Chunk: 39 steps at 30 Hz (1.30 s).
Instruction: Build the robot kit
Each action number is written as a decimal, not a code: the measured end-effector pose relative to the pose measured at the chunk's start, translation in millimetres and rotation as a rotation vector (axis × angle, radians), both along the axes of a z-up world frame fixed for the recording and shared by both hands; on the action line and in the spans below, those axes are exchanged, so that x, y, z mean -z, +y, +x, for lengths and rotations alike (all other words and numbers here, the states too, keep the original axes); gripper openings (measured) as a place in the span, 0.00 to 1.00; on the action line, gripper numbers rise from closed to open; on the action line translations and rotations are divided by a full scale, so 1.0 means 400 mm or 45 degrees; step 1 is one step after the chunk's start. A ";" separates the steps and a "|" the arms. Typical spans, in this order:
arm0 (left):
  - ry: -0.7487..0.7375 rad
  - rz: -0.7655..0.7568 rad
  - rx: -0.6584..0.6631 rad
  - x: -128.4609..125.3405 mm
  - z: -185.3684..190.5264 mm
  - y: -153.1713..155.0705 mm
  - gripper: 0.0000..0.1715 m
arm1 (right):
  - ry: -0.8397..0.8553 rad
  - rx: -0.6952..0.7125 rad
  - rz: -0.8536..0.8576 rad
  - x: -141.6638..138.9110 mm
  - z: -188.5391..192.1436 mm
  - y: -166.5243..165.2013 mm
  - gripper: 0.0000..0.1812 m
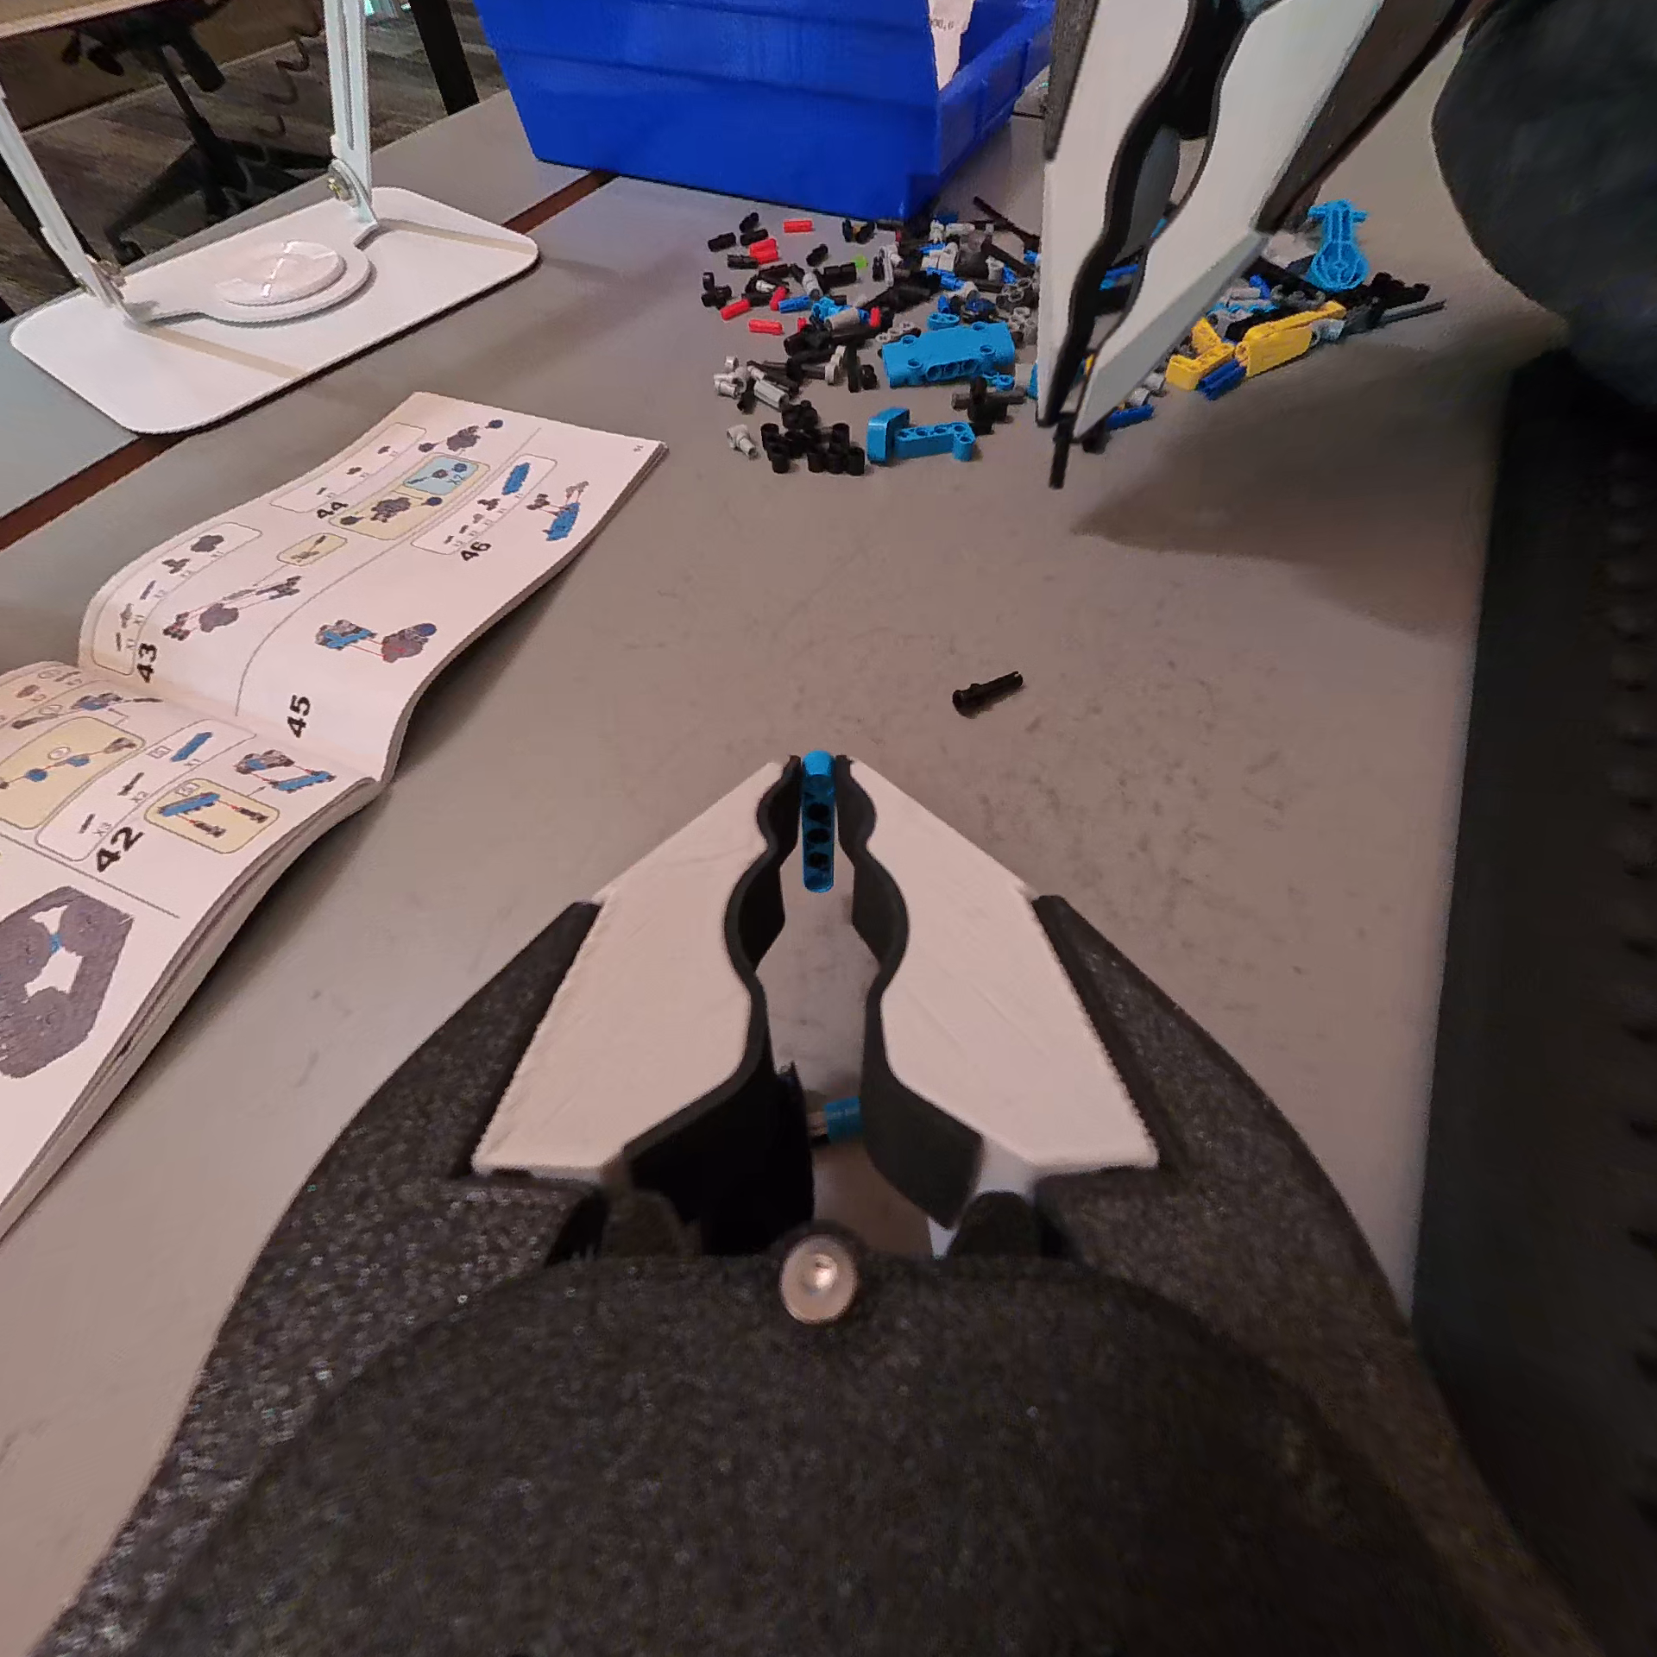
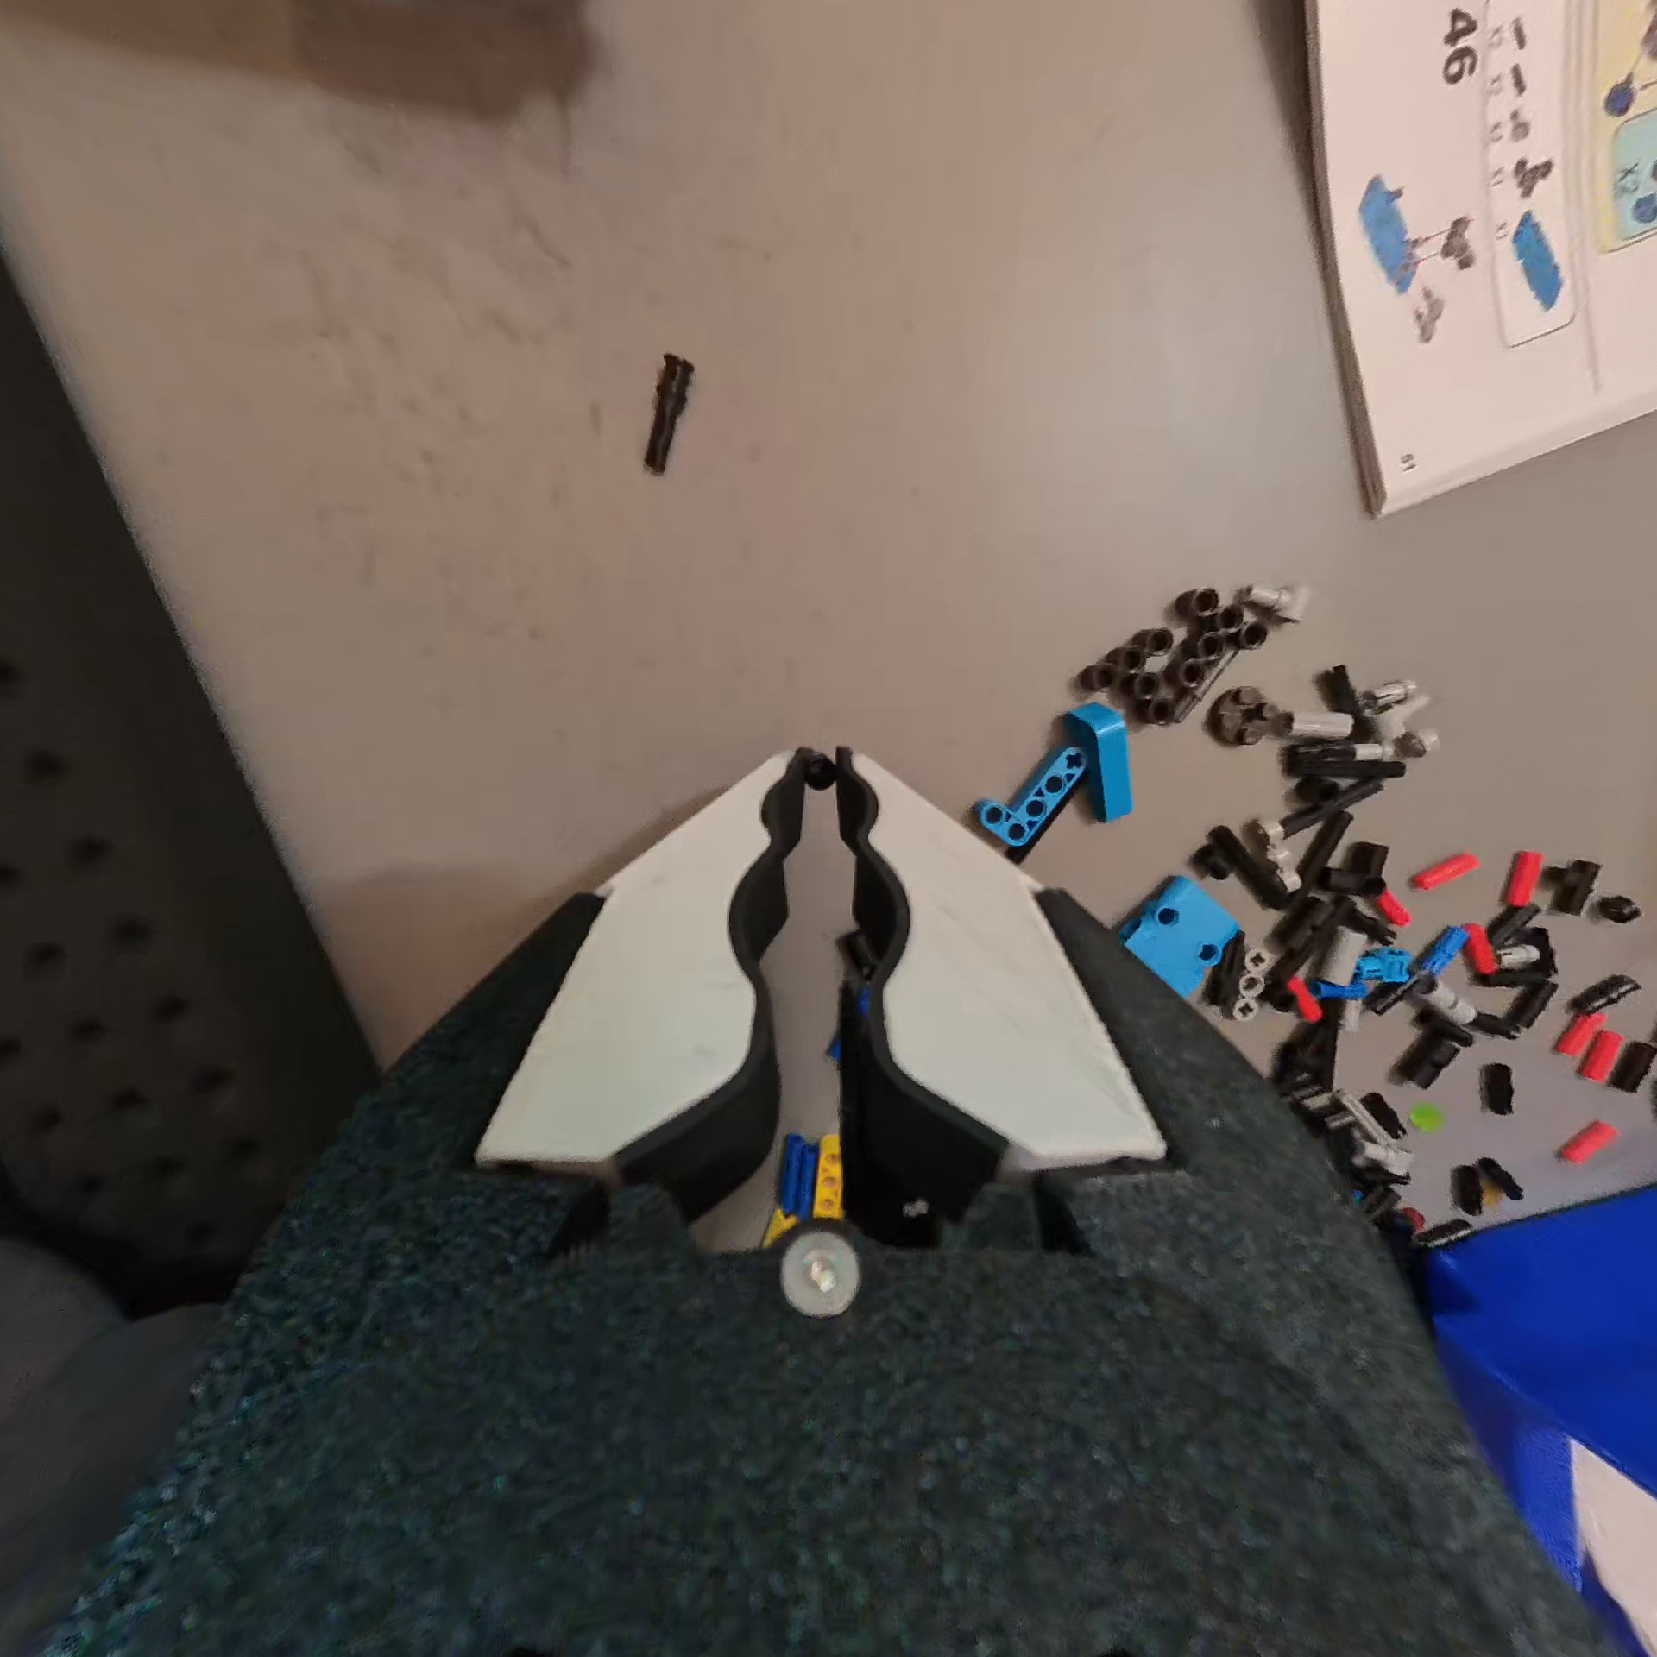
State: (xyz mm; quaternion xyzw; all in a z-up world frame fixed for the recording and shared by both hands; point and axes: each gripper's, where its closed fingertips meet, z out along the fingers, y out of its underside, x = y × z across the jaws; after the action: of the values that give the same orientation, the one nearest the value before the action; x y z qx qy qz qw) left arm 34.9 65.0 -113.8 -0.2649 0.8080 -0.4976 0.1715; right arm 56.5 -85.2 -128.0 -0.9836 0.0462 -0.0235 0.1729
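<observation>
A grey table (image 1: 897, 583) carries everything, its top scuffed and lightly marked. At its far edge stands a blue bin (image 1: 762, 99), and to the left of that a white stand base (image 1: 269, 296) with a round lens set in it. An open instruction booklet (image 1: 269, 646) lies on the left side of the table, its pages curling up from the spine. Along the right side runs a dark perforated mat (image 1: 1569, 807).

In front of the bin lies a scattered pile of small building pieces (image 1: 897, 341): mostly black pins, some red and grey ones, several blue beams and a few yellow parts. A single black pin (image 1: 986, 693) lies alone on the bare table, well apart from the pile.

The left gripper (image 1: 817, 767) hovers low over the table with its jaws nearly closed, pinching a short blue beam with holes (image 1: 817, 834). The beam sits lengthwise in the narrow gap, its rounded end poking out just past the tips. The lone black pin is near, ahead and to the right.

The right gripper (image 2: 819, 762) points down over the near edge of the pile, jaws almost together and clamped on a thin black rod (image 1: 1060, 453), which hangs out below the tips in the left wrist view and shows only as a small dark end in its own view
</observation>
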 end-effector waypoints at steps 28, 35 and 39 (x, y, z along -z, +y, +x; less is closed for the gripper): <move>-0.003 0.048 0.037 0.014 -0.011 -0.011 0.04 | 0.043 -0.004 -0.099 0.061 0.001 -0.021 0.04; 0.001 0.049 0.047 0.015 -0.013 -0.013 0.04 | 0.116 0.083 -0.079 0.072 0.000 -0.022 0.03; 0.010 -0.025 0.044 -0.007 -0.015 -0.013 0.04 | 0.118 0.112 -0.006 0.056 0.012 -0.006 0.03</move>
State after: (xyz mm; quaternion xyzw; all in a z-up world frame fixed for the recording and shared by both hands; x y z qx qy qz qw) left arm 29.1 59.7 -111.1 -0.2545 0.8081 -0.5075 0.1571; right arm 61.4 -87.6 -150.3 -0.9810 0.0973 0.0144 0.1670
